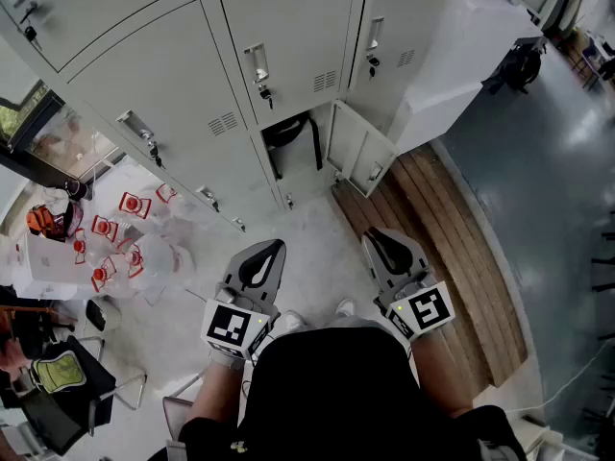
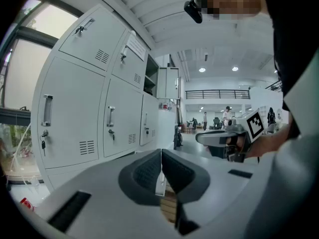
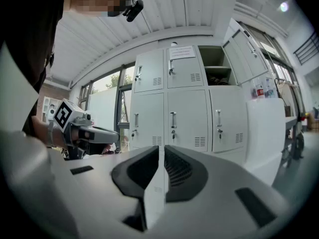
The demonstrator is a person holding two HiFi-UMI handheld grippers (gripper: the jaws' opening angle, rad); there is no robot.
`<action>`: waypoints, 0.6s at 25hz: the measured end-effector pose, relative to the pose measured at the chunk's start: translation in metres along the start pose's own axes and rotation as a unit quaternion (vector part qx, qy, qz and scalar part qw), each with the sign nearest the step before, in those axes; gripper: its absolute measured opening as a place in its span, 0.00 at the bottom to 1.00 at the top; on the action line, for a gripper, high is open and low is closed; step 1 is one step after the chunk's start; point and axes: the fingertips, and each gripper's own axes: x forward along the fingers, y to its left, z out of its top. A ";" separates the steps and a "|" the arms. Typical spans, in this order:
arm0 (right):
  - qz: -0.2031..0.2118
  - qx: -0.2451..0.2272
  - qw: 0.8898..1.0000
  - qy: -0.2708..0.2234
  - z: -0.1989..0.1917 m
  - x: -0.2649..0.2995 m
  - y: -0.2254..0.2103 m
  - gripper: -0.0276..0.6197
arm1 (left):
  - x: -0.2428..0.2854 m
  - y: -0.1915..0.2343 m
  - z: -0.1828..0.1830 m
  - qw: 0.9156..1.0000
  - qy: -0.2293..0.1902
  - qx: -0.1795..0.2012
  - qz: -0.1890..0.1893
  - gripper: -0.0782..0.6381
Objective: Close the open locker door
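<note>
Both grippers, left and right, have jaws together, empty. I'd push the door near its free edge, steadily.

Bright even daylight, strong fisheye edges

You hold the left gripper and, just to its right, the right gripper level and parallel, both pointing forward, each with jaws closed together on nothing.
</note>
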 end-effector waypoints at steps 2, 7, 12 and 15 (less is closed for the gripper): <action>0.010 0.008 1.000 -0.007 0.002 -0.004 -0.008 0.12 | 0.009 -0.013 0.001 1.000 -0.001 -0.001 0.000 0.14; 0.028 0.005 1.000 -0.009 0.001 -0.017 -0.027 0.13 | 0.029 -0.035 0.000 1.000 0.004 -0.010 0.014 0.14; 0.033 0.032 0.999 -0.023 -0.001 -0.027 -0.059 0.13 | 0.047 -0.046 -0.008 0.999 0.016 -0.018 0.036 0.14; 0.034 0.052 0.998 -0.025 -0.005 -0.030 -0.075 0.13 | 0.058 -0.053 -0.010 0.999 0.022 -0.021 0.044 0.14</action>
